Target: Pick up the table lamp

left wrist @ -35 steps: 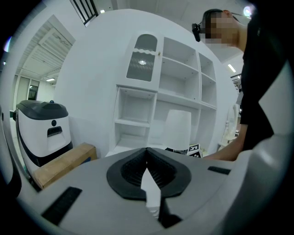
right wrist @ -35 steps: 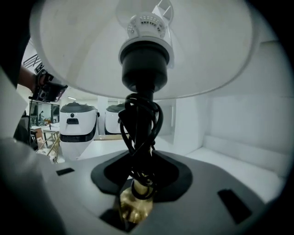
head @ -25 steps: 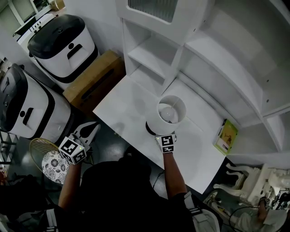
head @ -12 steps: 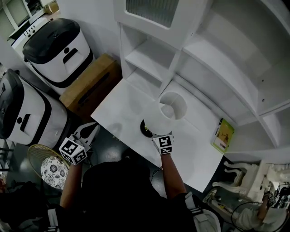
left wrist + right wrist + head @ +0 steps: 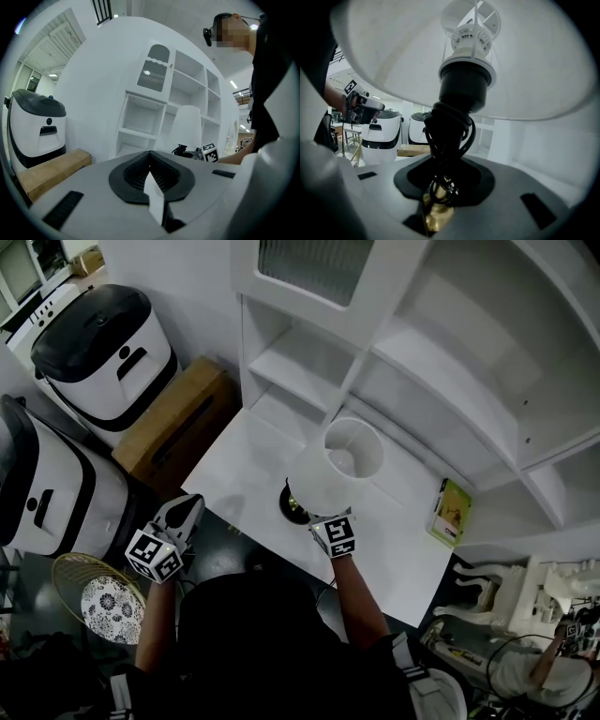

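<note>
Table lamp (image 5: 349, 457) leans over the front part of the white table (image 5: 246, 451) in the head view. Its white shade opens upward and its dark base (image 5: 292, 505) is near the table's front edge (whether the base touches the top I cannot tell). The right gripper (image 5: 319, 518) reaches in under the shade from the person's side. The left gripper (image 5: 186, 512) hangs off the table's corner, well apart from the lamp, near a cardboard box (image 5: 173, 426). A green book (image 5: 451, 512) lies toward the table's right end.

In the left gripper view, the left gripper (image 5: 150, 157) has its jaws pressed together with nothing between them. The lamp (image 5: 187, 127) shows beyond, before white shelves (image 5: 140, 126).

In the right gripper view, the right gripper (image 5: 440, 187) is clamped on the lamp's brass stem (image 5: 437, 216). Black cord (image 5: 450, 136) wraps the stem beneath the shade (image 5: 534, 70).
</note>
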A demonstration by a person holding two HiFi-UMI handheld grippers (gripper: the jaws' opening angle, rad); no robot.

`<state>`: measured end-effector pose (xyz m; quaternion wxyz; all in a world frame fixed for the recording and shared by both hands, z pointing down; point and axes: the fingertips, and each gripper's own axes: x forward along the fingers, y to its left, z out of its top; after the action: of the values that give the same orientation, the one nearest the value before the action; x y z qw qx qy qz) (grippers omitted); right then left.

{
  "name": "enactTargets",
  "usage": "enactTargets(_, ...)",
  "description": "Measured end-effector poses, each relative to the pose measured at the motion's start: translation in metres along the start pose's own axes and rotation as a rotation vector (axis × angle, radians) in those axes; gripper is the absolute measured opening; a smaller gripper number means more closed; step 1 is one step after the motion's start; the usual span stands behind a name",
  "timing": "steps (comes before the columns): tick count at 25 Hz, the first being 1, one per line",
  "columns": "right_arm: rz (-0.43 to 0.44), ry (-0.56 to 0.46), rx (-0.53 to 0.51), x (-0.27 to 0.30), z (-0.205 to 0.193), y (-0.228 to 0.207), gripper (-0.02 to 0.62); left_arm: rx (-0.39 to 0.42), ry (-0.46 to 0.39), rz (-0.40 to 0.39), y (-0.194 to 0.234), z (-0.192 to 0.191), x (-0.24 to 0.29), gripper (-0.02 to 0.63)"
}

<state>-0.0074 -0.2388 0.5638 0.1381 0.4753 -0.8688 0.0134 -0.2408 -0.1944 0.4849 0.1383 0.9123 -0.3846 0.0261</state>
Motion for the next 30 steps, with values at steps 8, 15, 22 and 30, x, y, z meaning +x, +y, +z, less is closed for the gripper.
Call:
enactTargets(8,-0.025,-0.004,-0.041,-0.006,0.037,-0.007,0.115,-0.035,-0.040,-0.007,0.015,0.003,-0.001,0.011)
enactTargets(15,-0.070,-0.024,-0.024,-0.010,0.069,-0.016,0.115,-0.042,-0.061,-0.009,0.029,0.006,-0.007,0.011)
enactTargets(22,-0.123,-0.013,-0.019,-0.021,0.085,-0.027,0.114,-0.085,-0.050,0.010,0.043,-0.010,-0.015,0.011)
enactTargets(30,-0.154,-0.018,-0.022,-0.035,0.092,-0.036,0.114,-0.088,-0.045,-0.009,0.044,-0.014,-0.004,0.011)
